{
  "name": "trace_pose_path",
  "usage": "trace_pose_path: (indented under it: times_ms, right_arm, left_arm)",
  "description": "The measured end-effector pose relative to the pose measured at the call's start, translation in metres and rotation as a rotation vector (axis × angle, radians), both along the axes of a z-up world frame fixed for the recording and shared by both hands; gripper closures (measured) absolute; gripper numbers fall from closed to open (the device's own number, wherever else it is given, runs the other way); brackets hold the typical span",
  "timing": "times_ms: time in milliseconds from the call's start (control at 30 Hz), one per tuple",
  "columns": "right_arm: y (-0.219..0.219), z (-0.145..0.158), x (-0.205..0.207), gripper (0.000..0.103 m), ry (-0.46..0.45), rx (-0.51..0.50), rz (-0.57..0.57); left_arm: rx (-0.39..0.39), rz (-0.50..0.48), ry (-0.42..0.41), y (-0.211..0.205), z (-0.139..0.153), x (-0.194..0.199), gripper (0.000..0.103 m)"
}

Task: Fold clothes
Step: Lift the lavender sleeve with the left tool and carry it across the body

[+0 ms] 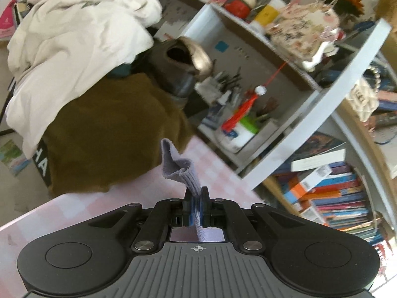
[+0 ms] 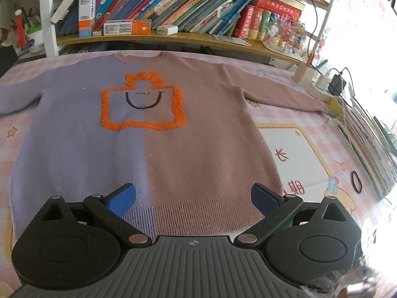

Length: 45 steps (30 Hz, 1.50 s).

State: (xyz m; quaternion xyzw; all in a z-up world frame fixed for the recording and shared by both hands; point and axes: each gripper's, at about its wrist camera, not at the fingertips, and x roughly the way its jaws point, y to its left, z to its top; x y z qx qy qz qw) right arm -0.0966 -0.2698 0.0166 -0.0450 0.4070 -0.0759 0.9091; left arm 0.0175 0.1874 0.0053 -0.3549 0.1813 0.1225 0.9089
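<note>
A two-tone sweater (image 2: 158,149), lilac on the left half and dusty pink on the right, lies flat and face up on the pink checked table cover (image 2: 310,149). It has an orange outlined smiling figure on the chest and both sleeves spread out. My right gripper (image 2: 193,198) is open, jaws wide, just above the ribbed hem near the middle. My left gripper (image 1: 197,198) is shut on a ribbed lilac edge of the sweater (image 1: 182,171), lifted off the table; which edge it is cannot be told.
A shelf of books (image 2: 173,2) runs along the table's far side. A black hair tie (image 2: 356,182) and chargers (image 2: 336,84) lie on the right. In the left wrist view a pile of cream and brown clothes (image 1: 82,87) sits beyond the table, beside cluttered white shelves (image 1: 310,114).
</note>
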Motion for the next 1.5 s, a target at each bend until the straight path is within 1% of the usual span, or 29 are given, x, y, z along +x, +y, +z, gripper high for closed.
trace_pose_path:
  times_ms: [167,300,433,700,867,1033,1267,1500]
  right_arm:
    - [-0.013,-0.001,0.009,0.003,-0.018,0.021,0.05]
    - [-0.028,0.0,0.018,0.003,-0.042,0.04,0.138]
    - [-0.048,0.003,0.028,0.003,-0.058,0.062,0.234]
    - [-0.1,-0.002,0.05,0.003,-0.048,0.142,0.333]
    - [-0.126,-0.005,0.055,0.003,-0.037,0.179,0.381]
    - [-0.149,-0.007,0.054,0.003,-0.034,0.209,0.401]
    - [-0.179,-0.007,0.055,0.003,-0.042,0.243,0.36]
    - [-0.194,-0.011,0.059,0.003,-0.037,0.261,0.344]
  left_arm:
    - [0.032,-0.003,-0.055,-0.025,0.02,-0.006,0.1]
    - [0.066,0.011,-0.083,-0.051,0.035,-0.01,0.1]
    - [0.1,0.023,-0.085,-0.082,0.049,-0.009,0.1]
    - [0.183,0.023,-0.09,-0.156,0.072,0.007,0.1]
    - [0.223,-0.01,-0.084,-0.204,0.078,0.027,0.1]
    - [0.255,-0.067,-0.077,-0.25,0.08,0.047,0.1]
    - [0.293,-0.161,-0.061,-0.304,0.08,0.077,0.1]
    - [0.352,-0.263,-0.002,-0.354,0.061,0.108,0.1]
